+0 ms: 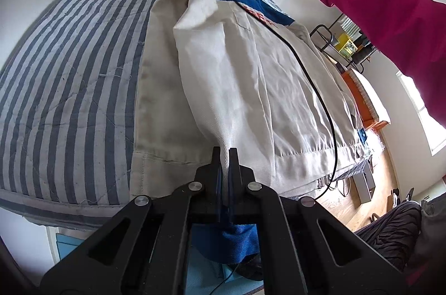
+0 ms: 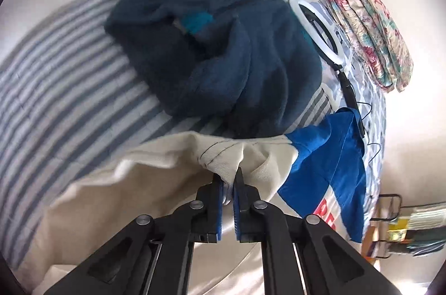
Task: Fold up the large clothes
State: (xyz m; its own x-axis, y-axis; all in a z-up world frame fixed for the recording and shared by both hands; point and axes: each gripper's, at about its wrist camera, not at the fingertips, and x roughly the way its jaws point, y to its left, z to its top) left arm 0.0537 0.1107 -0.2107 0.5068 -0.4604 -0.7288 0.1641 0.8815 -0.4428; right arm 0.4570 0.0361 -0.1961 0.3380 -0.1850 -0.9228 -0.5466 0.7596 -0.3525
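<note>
A bed with a striped quilt carries the cream-and-blue work jacket, spread along its edge. The left claw pinches the hem, the right claw a bunched far corner, both fully closed on cloth. It looks like soft, limp, fairly light cotton, best held at seams and corners.
</note>
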